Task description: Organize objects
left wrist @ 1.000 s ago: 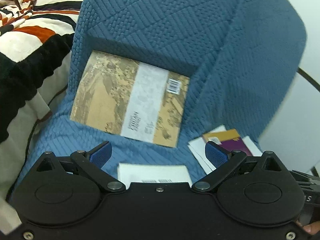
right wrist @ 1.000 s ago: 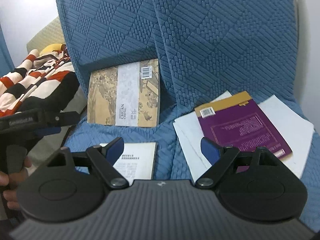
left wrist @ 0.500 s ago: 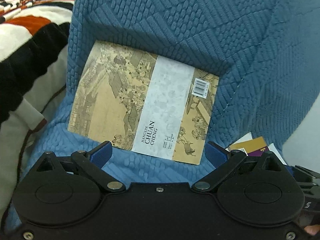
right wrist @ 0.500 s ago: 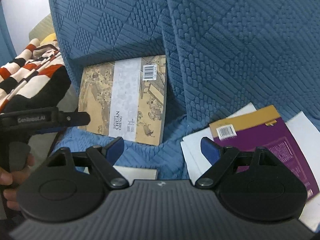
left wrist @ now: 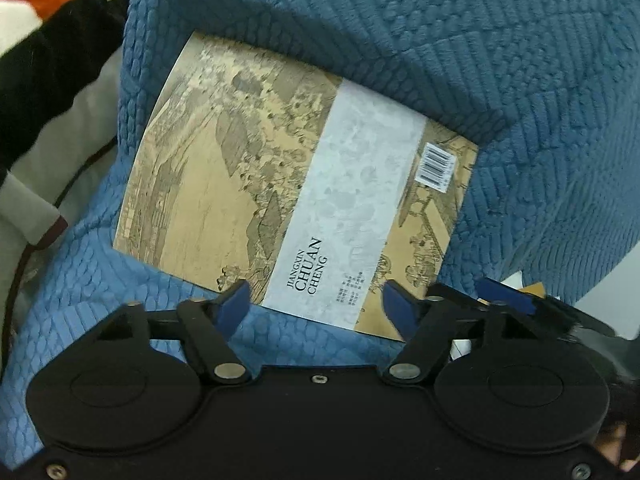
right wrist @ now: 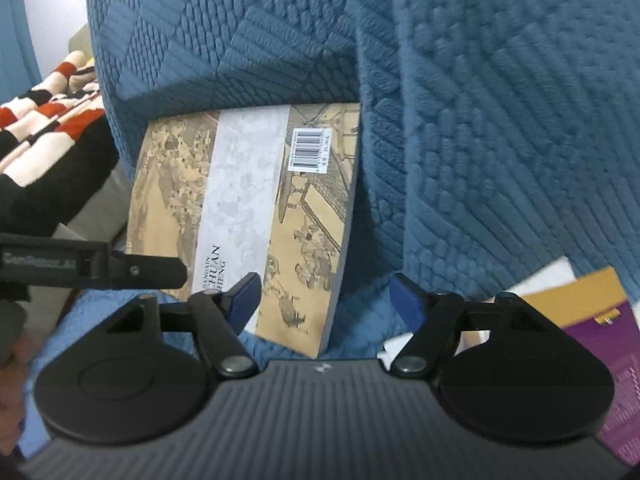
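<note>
A blue quilted cover (left wrist: 500,60) drapes the seat and backrest of a sofa, its stitched squares of ribbed and pebbled texture running up behind everything. The landmark is a tan paperback book (left wrist: 256,184) with an old painted town scene, a pale grey band lettered "JIANGXIN CHUAN CHENG" and a white barcode sticker; it lies on the seat with its far edge tucked against the fold where the backrest rises. To the left of the book a fleece blanket (right wrist: 44,148) in black, cream and orange-red blocks is bunched over a beige cushion. To the right of the book, on the same cover, a purple book with a mustard edge (right wrist: 600,320) rests on white sheets of paper. The left gripper (left wrist: 316,306) hangs at the book's near edge, its blue pads apart and closing, nothing pinched. The right gripper (right wrist: 326,300) sits over the book's near right corner, jaws likewise apart and closing, not pressing it.
</note>
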